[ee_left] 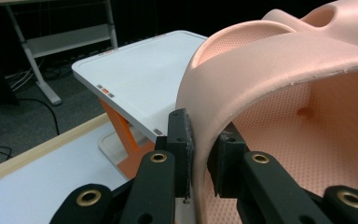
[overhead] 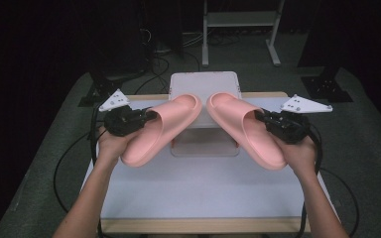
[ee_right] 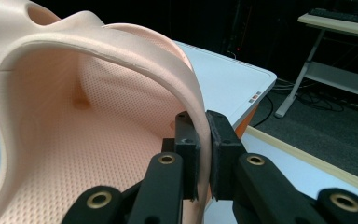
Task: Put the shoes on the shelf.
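The left gripper (ee_left: 200, 154) pinches the strap edge of the left pink slipper (overhead: 161, 130), one jaw outside the band and one inside. The right gripper (ee_right: 204, 149) clamps the strap of the right pink slipper (overhead: 245, 128) likewise. Both slippers hang above the white table (overhead: 198, 191), toes angled inward toward each other. Beyond the fingertips stands a white slanted stand (overhead: 206, 87) on orange legs.
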The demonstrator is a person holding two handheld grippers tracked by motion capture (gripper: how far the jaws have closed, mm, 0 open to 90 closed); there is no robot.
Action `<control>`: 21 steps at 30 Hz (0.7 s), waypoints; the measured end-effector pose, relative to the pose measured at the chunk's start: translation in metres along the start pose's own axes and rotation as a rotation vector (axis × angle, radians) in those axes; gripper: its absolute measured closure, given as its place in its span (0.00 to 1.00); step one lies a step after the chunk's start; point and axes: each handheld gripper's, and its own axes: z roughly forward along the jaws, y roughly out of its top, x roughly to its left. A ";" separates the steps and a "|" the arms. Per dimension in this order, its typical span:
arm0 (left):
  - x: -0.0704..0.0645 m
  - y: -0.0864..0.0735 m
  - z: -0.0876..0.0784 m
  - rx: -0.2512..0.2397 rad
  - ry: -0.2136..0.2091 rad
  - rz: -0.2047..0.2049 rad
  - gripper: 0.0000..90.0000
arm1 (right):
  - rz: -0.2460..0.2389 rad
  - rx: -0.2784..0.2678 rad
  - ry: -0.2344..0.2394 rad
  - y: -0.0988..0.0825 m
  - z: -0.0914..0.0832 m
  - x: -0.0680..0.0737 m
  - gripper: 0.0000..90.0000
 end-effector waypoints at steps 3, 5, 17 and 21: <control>0.004 0.005 0.002 0.001 0.000 -0.005 0.89 | 0.012 -0.005 -0.001 0.003 0.008 -0.003 0.93; 0.006 0.007 0.004 0.001 0.003 -0.006 0.89 | 0.010 -0.012 -0.007 0.005 0.011 -0.005 0.93; 0.012 0.014 0.010 0.006 0.023 -0.011 0.89 | 0.027 -0.024 -0.031 0.013 0.024 -0.009 0.93; 0.015 0.016 0.011 0.009 0.030 -0.014 0.88 | 0.031 -0.026 -0.033 0.015 0.028 -0.010 0.93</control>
